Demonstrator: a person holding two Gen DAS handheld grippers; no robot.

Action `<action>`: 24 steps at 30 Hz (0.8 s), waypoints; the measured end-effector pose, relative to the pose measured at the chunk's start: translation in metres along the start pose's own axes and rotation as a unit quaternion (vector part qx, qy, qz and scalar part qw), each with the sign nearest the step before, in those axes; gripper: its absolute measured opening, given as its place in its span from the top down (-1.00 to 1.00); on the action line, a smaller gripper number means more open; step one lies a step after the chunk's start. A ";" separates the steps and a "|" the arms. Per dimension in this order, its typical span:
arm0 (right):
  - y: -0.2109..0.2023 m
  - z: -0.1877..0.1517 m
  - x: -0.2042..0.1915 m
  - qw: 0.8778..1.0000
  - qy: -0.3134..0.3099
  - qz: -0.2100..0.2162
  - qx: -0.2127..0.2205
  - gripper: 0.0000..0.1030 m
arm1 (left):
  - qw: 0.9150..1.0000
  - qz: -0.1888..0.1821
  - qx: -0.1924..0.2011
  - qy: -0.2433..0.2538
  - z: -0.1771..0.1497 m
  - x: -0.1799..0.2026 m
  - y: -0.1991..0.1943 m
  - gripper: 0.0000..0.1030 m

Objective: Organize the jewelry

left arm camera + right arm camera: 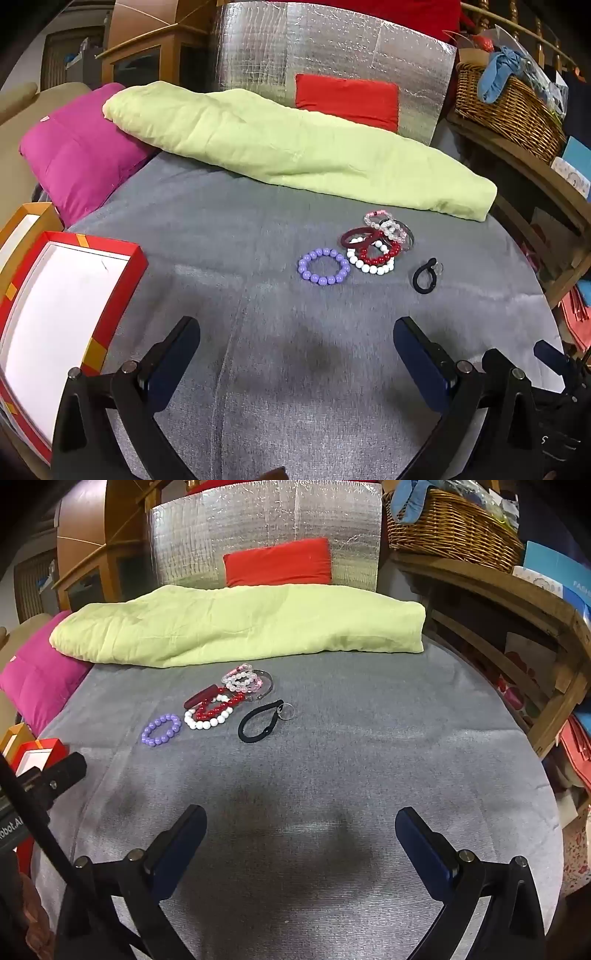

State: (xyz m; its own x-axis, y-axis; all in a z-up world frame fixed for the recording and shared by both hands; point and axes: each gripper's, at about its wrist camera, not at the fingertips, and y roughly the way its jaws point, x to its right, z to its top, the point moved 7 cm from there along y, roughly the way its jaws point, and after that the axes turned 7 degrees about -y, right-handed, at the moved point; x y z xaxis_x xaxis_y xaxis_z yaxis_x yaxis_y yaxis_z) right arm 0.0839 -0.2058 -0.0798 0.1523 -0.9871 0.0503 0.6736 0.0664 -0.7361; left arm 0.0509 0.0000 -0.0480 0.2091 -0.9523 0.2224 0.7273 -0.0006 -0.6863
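Nothing being boxed yet: red-rimmed white tray (55, 314) at 9 o'clock sitting unfilled, purple bead bracelet (324, 267) and tangled bracelet pile (376, 243) at 12 o'clock being left untouched; left gripper (295, 354) and right gripper (301, 845) both being held apart, gripping nothing.

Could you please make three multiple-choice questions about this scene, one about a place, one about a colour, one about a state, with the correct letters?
1. Where does the red-rimmed box lie from the bracelets?
A. left
B. right
C. on top of them

2. What colour is the bead bracelet lying apart from the pile?
A. green
B. purple
C. yellow

3. How is the left gripper?
A. shut on a bracelet
B. open, holding nothing
C. shut, holding nothing

Answers:
1 A, it sits at the left edge of the left wrist view.
2 B, its beads are purple.
3 B, its fingers stand wide apart over the grey cloth.
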 end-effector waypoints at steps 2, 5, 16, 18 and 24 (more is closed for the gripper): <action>-0.001 0.000 0.000 1.000 0.000 0.002 -0.001 -1.00 | 1.000 0.002 0.004 0.004 0.000 0.000 0.000 -1.00; -0.005 0.003 0.012 1.000 0.001 0.007 -0.003 -1.00 | 1.000 0.002 0.005 0.004 0.000 0.000 0.000 -1.00; -0.005 0.006 0.016 1.000 0.011 0.011 0.002 -1.00 | 1.000 0.005 0.011 0.017 -0.002 0.006 0.001 -1.00; -0.005 0.005 0.016 1.000 0.013 0.013 0.002 -1.00 | 1.000 0.004 0.007 0.018 -0.004 0.006 0.002 -1.00; -0.002 0.004 0.017 1.000 0.017 0.014 0.001 -1.00 | 0.999 -0.008 0.032 0.022 0.003 0.011 -0.007 -1.00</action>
State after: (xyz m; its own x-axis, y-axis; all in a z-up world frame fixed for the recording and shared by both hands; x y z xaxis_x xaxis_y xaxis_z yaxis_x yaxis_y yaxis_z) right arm 0.0880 -0.2219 -0.0744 0.1457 -0.9893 0.0072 0.6706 0.0934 -0.7359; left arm 0.0502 -0.0093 -0.0391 0.1695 -0.9648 0.2012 0.7713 0.0028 -0.6364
